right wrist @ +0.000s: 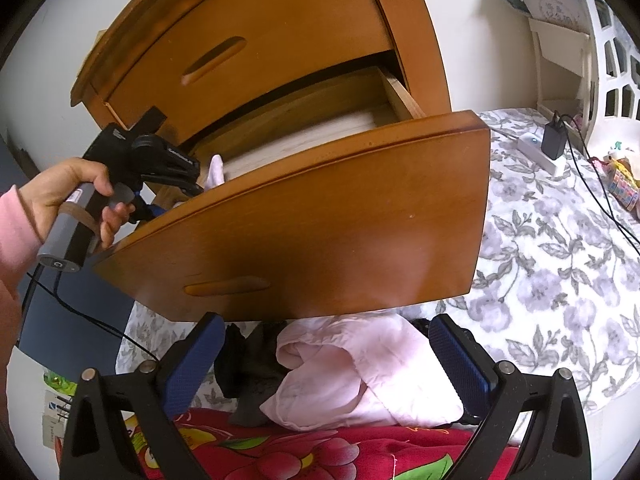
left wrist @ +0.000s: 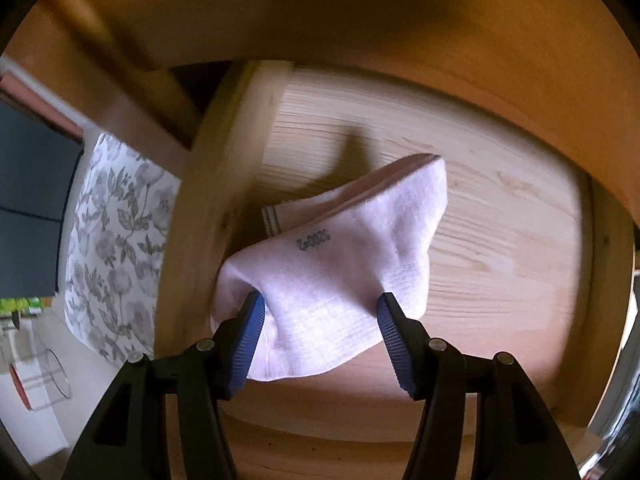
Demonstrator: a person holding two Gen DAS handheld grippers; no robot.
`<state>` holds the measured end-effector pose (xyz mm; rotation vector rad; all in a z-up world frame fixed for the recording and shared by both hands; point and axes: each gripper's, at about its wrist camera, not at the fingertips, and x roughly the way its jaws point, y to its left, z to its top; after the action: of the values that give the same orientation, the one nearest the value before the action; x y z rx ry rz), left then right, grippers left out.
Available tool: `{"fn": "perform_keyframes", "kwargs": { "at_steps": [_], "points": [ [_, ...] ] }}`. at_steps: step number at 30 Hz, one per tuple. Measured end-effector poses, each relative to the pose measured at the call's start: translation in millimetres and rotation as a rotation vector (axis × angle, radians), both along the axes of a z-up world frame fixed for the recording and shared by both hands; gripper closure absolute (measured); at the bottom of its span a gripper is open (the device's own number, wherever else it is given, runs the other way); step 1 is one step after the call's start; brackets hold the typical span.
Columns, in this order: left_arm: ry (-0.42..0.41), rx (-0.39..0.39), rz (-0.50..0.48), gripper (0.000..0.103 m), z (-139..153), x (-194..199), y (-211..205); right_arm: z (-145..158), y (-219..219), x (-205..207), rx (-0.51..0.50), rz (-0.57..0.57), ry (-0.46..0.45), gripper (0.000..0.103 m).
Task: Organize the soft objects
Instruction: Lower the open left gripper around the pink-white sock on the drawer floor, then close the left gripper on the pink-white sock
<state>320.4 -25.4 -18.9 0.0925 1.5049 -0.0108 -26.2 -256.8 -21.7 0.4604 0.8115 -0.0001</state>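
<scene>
Left gripper (left wrist: pixel 320 332), jaws spread around the pale pink cotton sock (left wrist: pixel 340 264): lay it flat at the pine drawer's (left wrist: pixel 500 240) nine o'clock corner; right gripper (right wrist: pixel 324 360) jaws open, empty.

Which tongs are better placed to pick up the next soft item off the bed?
Right. The right tongs hang open over the pink garment on the bed, below the open drawer. The left tongs are inside that drawer at the white sock.

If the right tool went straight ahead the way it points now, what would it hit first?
Most likely the pink garment lying between the open fingers of the right tool, with the dark clothing beside it. The open drawer's front hangs above that line, though depth is unclear.
</scene>
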Motion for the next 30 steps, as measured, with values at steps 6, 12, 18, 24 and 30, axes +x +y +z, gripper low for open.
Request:
{"fn": "perform_keyframes", "kwargs": {
  "at_steps": [6,12,18,24,30],
  "points": [
    [-0.005,0.019,-0.015,0.043,-3,7,-5,-1,-1,1,0.008,0.006,0.003,0.000],
    [-0.017,0.026,-0.042,0.044,-6,8,-10,-2,-2,1,0.017,0.009,0.005,0.000],
    [-0.038,0.041,-0.060,0.045,-6,3,-14,-2,-2,1,0.018,0.010,0.006,0.000],
    [-0.053,0.062,-0.100,0.058,-7,3,-23,-2,-2,1,0.020,0.010,0.006,0.000],
    [-0.078,0.086,-0.120,0.079,2,3,-40,-2,-2,1,0.022,0.009,0.006,0.000]
  ]
}}
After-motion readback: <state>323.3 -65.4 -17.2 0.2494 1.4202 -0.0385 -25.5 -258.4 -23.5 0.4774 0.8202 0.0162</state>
